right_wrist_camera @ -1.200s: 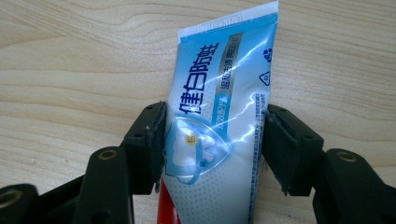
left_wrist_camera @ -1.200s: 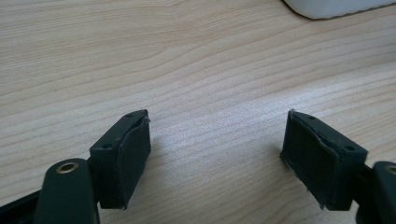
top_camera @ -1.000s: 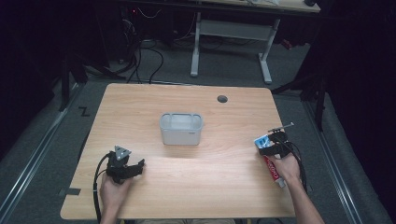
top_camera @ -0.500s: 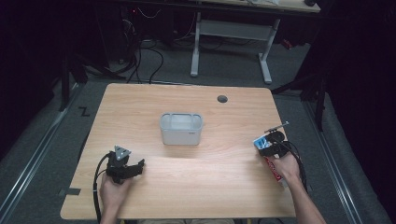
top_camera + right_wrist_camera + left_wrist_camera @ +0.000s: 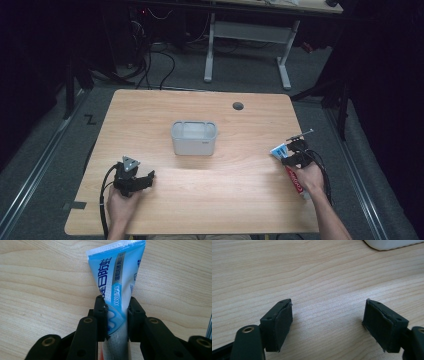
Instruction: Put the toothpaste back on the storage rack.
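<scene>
A blue and white toothpaste tube [image 5: 117, 270] lies on the wooden table [image 5: 235, 200] near its right edge, crimped end pointing away from me. My right gripper [image 5: 117, 303] has just been closing and is now shut on the tube, its pads pressing both sides. From above, the right gripper [image 5: 291, 152] sits over the tube [image 5: 278, 150], and a red-printed stretch [image 5: 295, 181] runs back beside the hand. My left gripper [image 5: 149, 176] rests at the front left, open, with bare wood between its pads [image 5: 283, 322].
A pale grey rectangular bin [image 5: 194, 138] stands at the table's middle; its corner [image 5: 392, 243] shows in the left gripper view. A cable hole [image 5: 238, 106] sits at the back right. A thin grey rod [image 5: 300, 134] sticks out past the right gripper.
The right gripper's jaws have closed in on the toothpaste tube. Both hands have stayed where they were, and the left gripper looks the same.
</scene>
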The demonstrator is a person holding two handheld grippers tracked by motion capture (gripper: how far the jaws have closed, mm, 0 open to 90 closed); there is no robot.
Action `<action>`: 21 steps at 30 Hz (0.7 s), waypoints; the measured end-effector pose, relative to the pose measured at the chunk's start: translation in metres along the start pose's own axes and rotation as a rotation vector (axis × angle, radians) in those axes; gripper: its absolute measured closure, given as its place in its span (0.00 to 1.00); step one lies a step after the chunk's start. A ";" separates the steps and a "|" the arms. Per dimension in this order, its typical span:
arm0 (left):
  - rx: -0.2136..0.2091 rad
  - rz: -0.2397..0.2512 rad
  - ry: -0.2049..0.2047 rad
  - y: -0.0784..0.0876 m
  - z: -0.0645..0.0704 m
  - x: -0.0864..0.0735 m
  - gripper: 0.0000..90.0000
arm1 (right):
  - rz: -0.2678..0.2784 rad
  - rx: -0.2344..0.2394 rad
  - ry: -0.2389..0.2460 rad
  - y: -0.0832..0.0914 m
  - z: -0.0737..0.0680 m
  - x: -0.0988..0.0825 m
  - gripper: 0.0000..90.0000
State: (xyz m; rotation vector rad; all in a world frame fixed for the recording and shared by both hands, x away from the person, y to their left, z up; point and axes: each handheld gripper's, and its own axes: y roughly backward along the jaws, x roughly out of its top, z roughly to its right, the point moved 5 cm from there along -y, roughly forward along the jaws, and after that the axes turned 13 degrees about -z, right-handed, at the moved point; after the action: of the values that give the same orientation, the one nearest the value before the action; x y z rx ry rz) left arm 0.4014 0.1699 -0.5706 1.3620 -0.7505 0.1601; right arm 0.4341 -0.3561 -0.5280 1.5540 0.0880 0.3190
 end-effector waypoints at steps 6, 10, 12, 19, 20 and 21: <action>0.002 0.000 0.000 0.000 0.000 0.000 0.26 | 0.018 0.014 -0.002 0.004 0.001 -0.001 0.83; 0.002 0.000 -0.001 0.000 0.000 0.000 0.26 | 0.057 0.037 -0.004 0.013 0.002 -0.004 0.83; 0.002 0.000 -0.001 0.000 0.000 0.000 0.26 | 0.081 0.049 -0.004 0.017 0.002 -0.005 0.83; 0.002 0.000 0.000 0.000 0.000 0.000 0.26 | 0.146 0.075 0.016 0.034 -0.001 -0.009 0.83; 0.002 0.000 0.000 0.000 0.000 0.000 0.26 | 0.156 0.082 0.023 0.038 -0.002 -0.010 0.83; 0.002 0.000 0.000 0.000 0.000 0.000 0.26 | 0.162 0.085 0.024 0.040 -0.003 -0.010 0.83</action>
State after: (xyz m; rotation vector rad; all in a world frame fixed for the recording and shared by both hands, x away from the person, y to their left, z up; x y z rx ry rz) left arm 0.4016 0.1697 -0.5707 1.3640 -0.7505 0.1613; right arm 0.4180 -0.3568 -0.4896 1.6458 -0.0061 0.4673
